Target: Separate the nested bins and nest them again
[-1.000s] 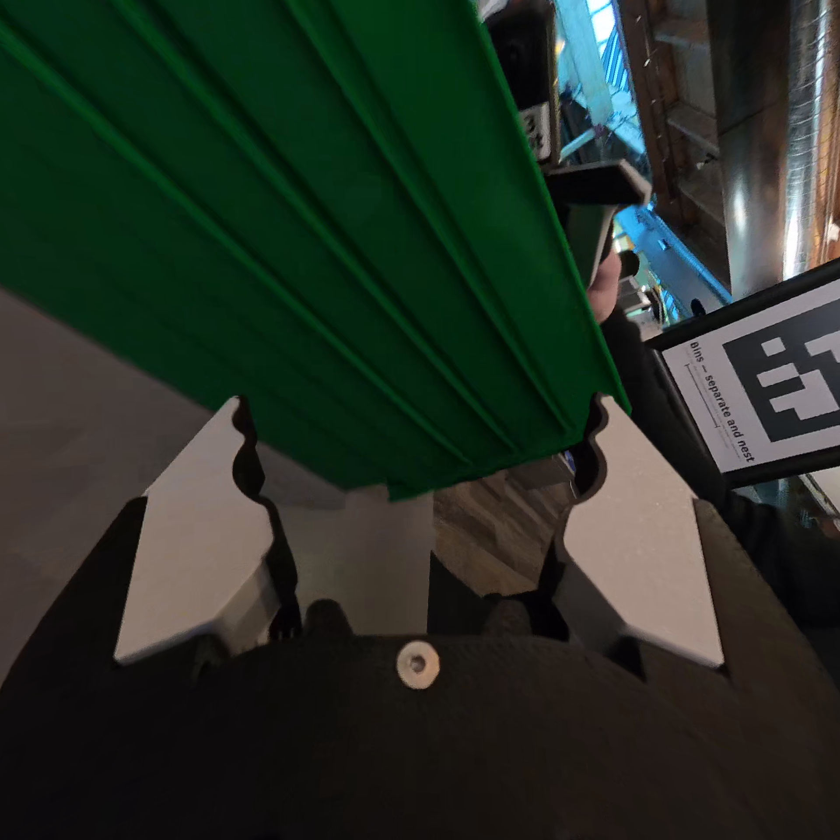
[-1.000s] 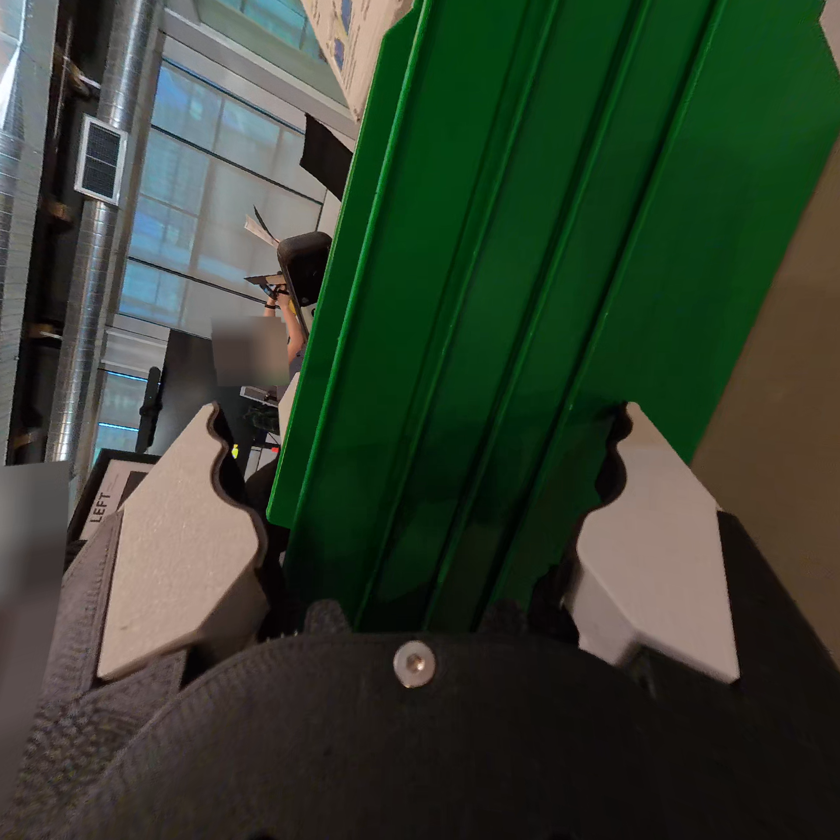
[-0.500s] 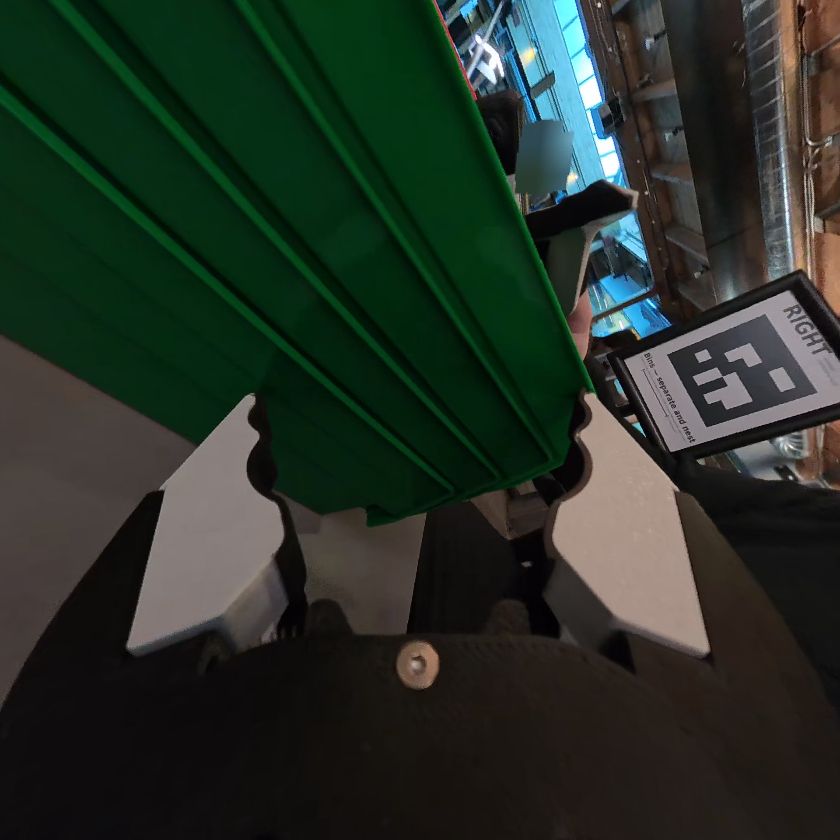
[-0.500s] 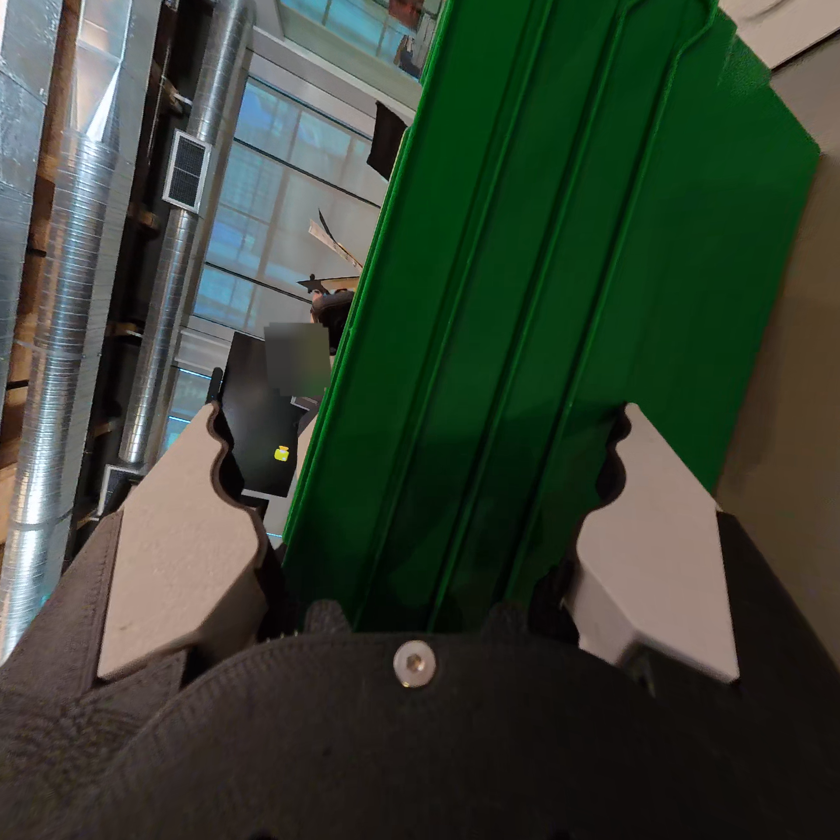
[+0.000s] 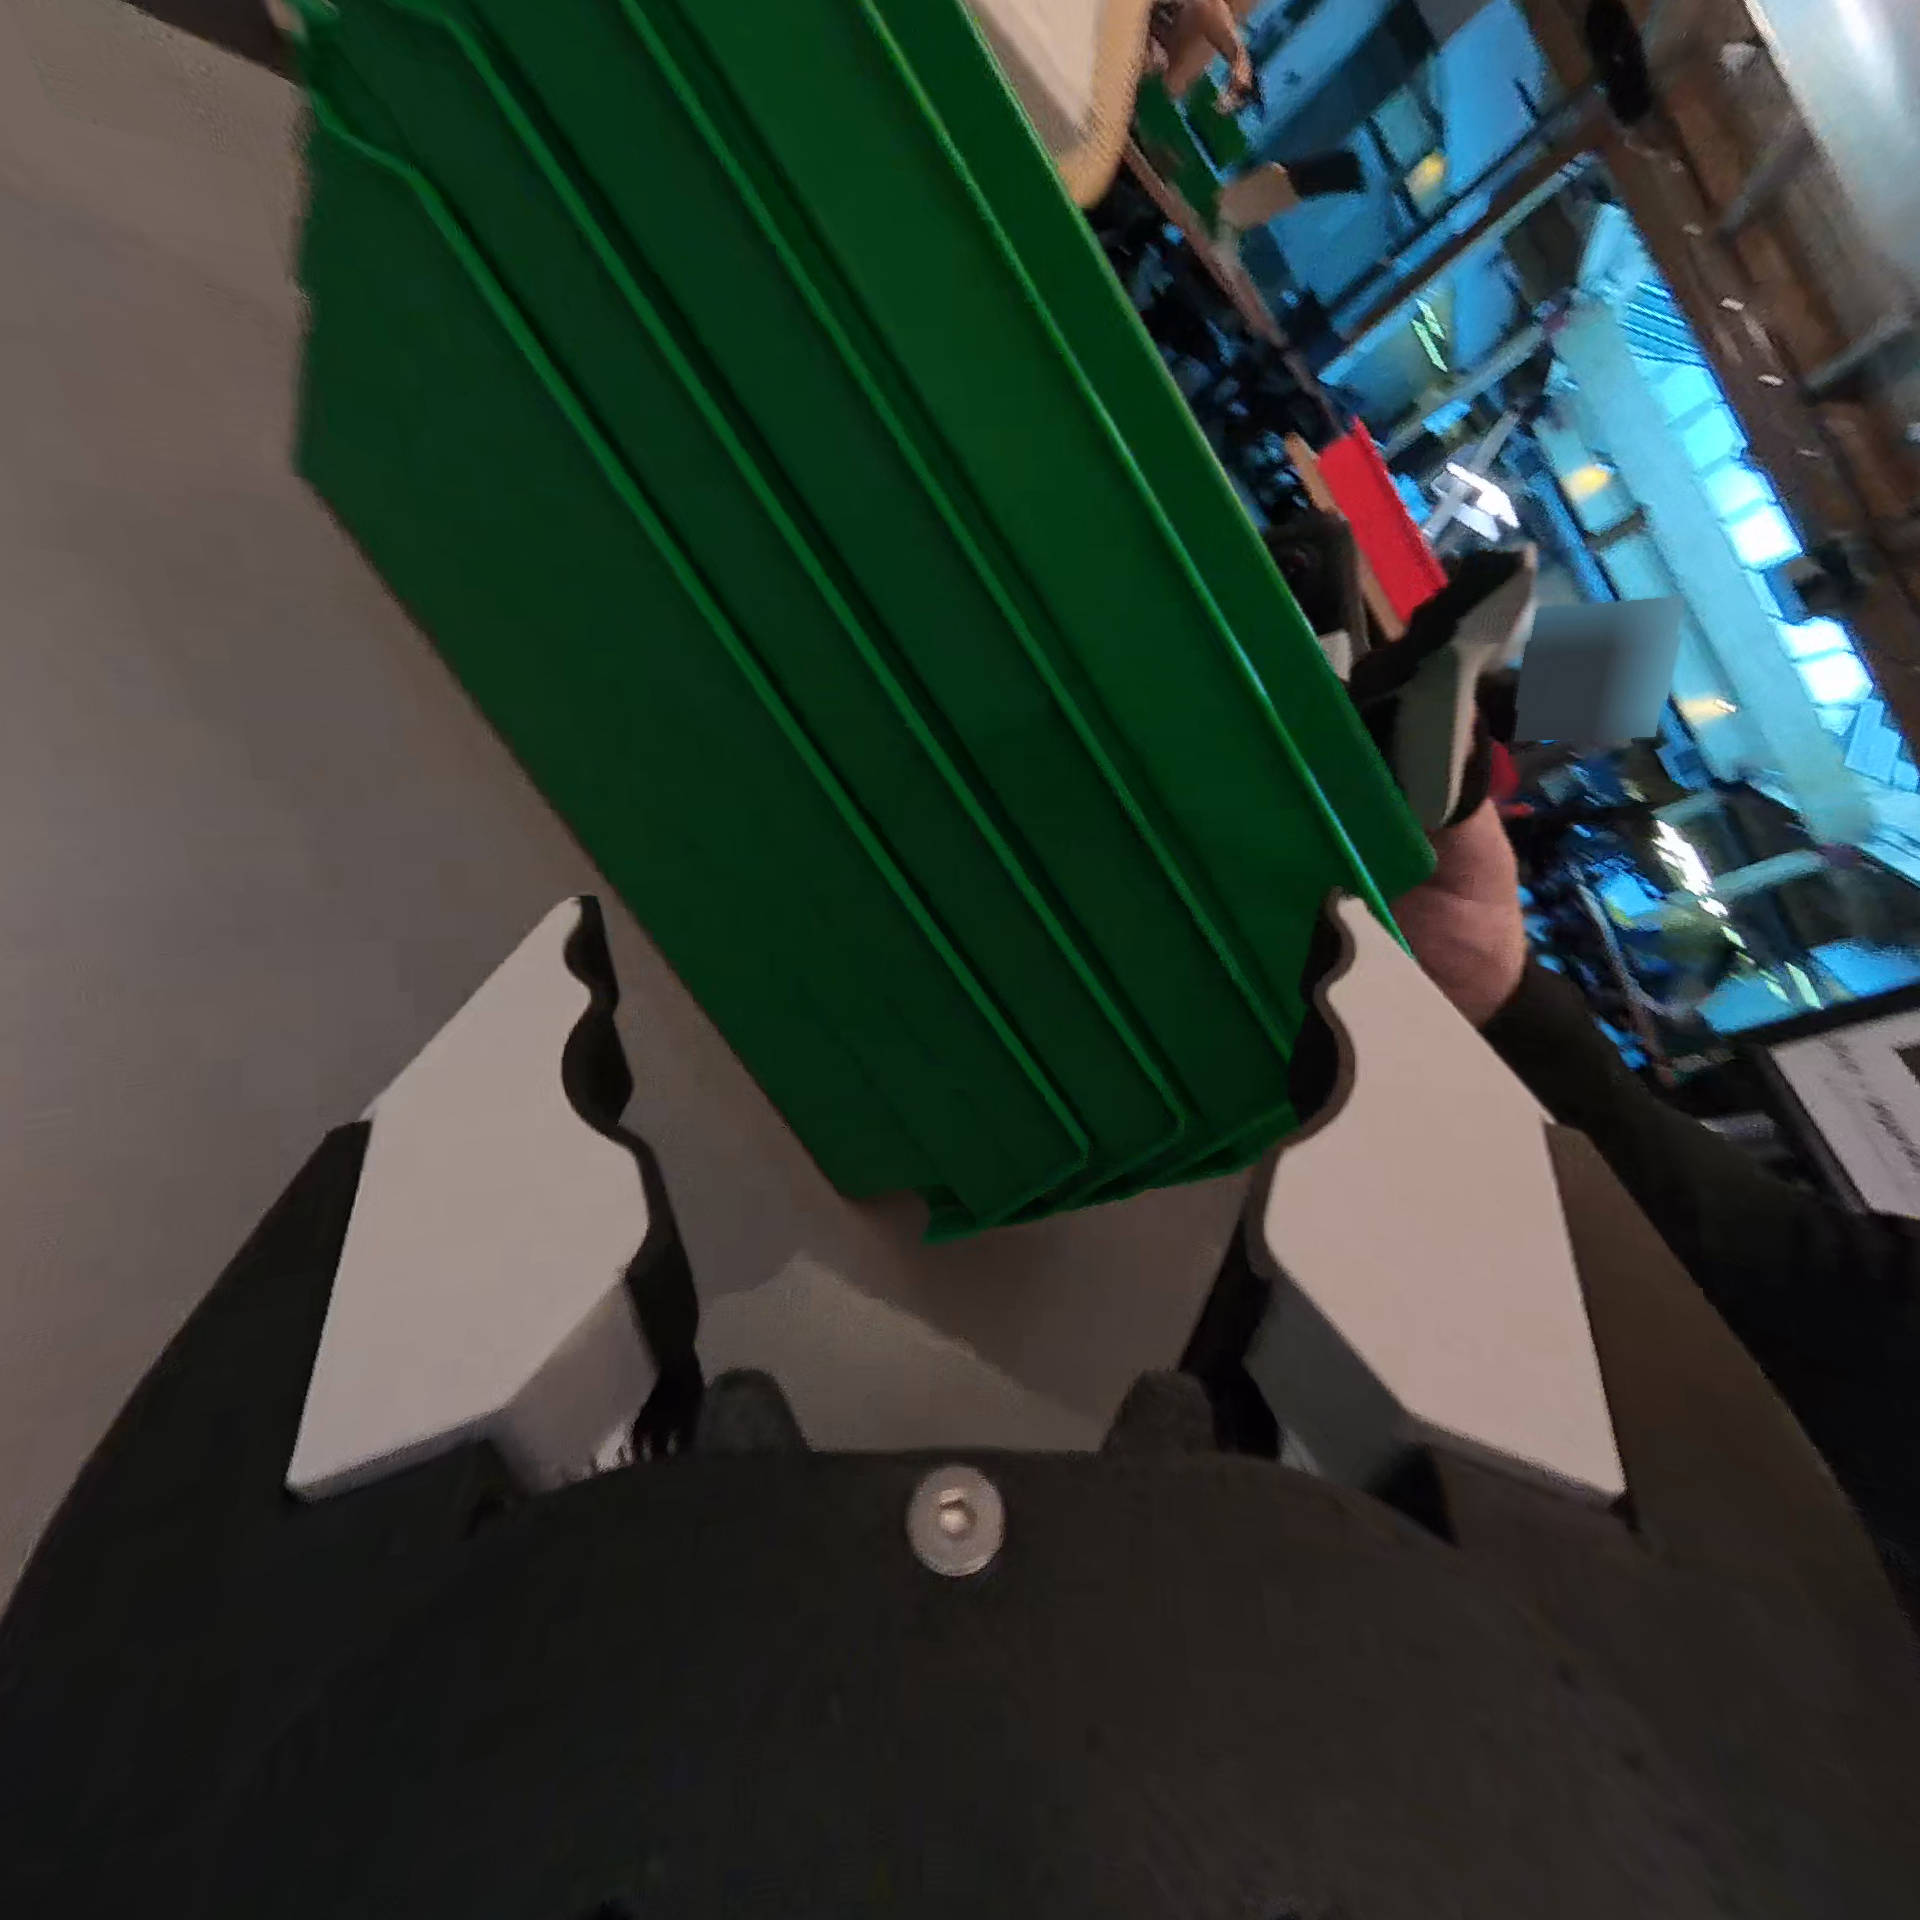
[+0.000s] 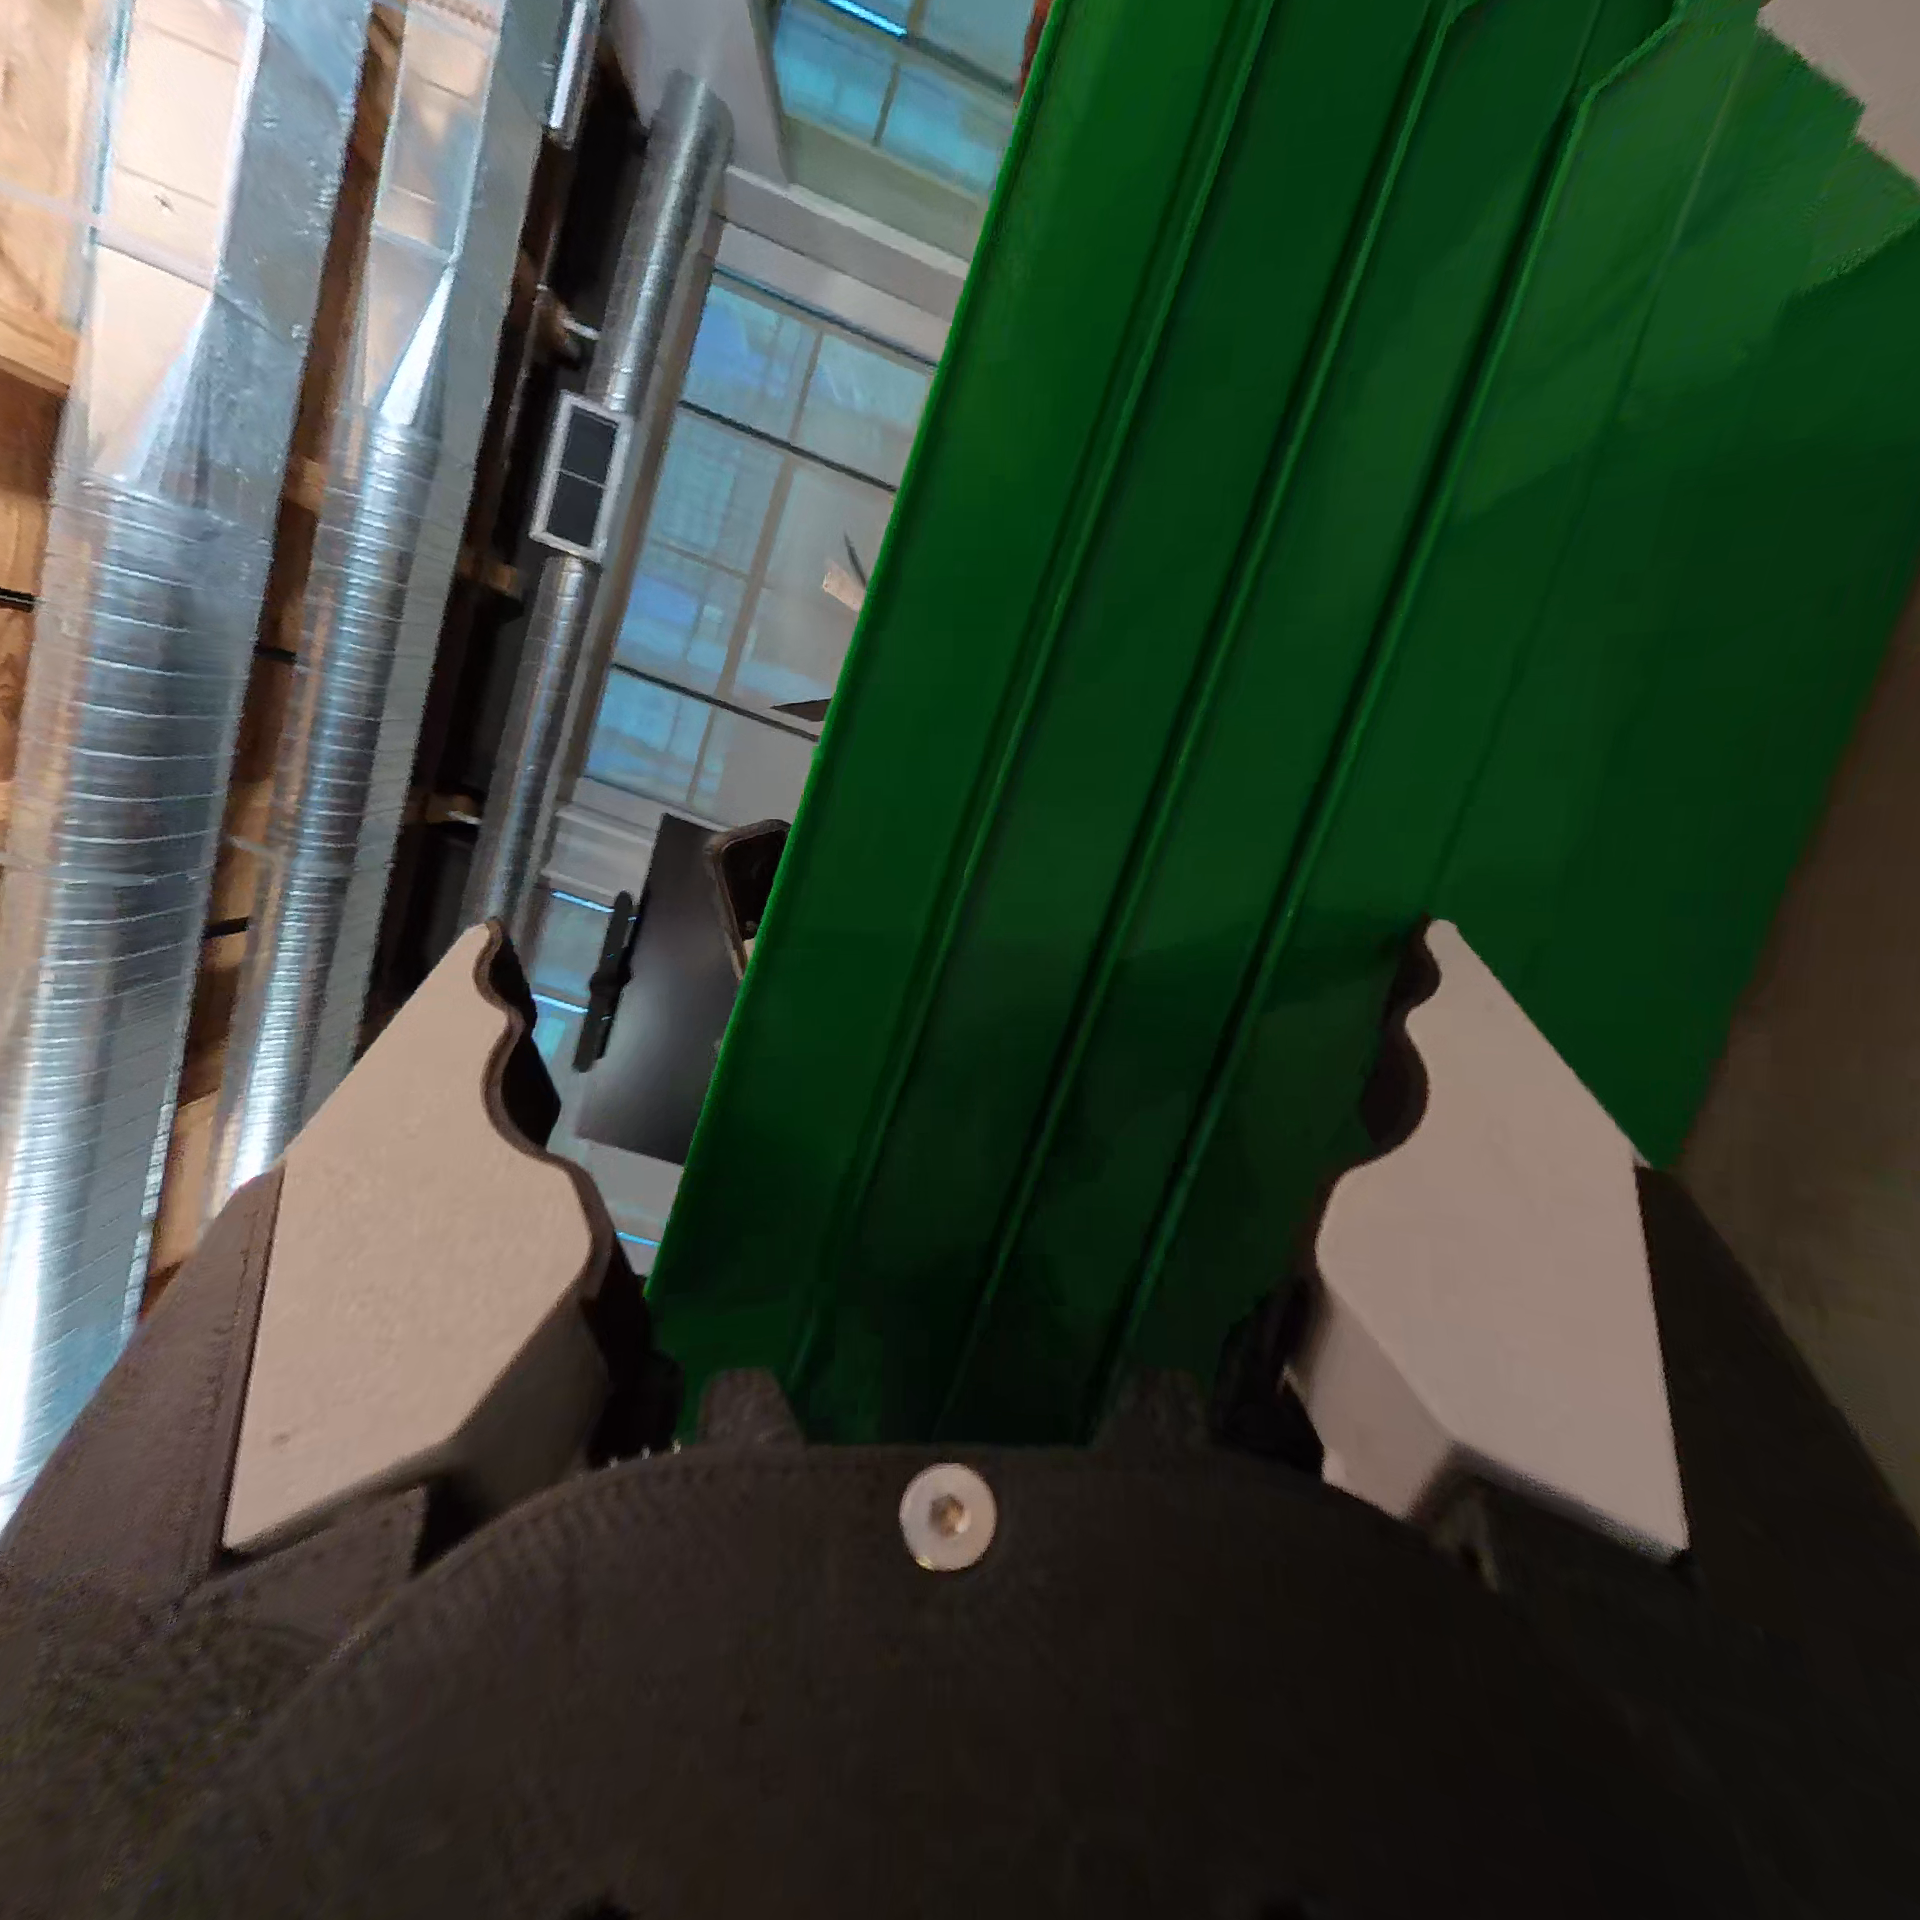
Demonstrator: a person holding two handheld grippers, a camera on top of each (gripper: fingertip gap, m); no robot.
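A stack of nested green bins (image 5: 779, 520) lies tilted on its side, its stepped rims pointing at me. My left gripper (image 5: 961, 914) is open wide around the stack's near corner. Its right fingertip (image 5: 1351, 956) touches the outermost rim and its left finger stands apart. In the right wrist view the same stack (image 6: 1299, 623) fills the gap of my right gripper (image 6: 964, 935), also open wide, with the bins reaching back to its base. The right gripper also shows in the left wrist view (image 5: 1444, 686), at the stack's far side, with a hand behind it.
A grey table surface (image 5: 156, 623) lies under the stack and shows at the right (image 6: 1818, 935). A framed marker sign (image 5: 1849, 1101) stands at the right edge. Silver ducts (image 6: 135, 727) and windows are behind. A red object (image 5: 1371, 520) sits far off.
Both views have swung as the stack tilted. In the left view the stack's near end has slid toward the right finger and the sign has dropped to the frame's edge. Both jaws stay wide.
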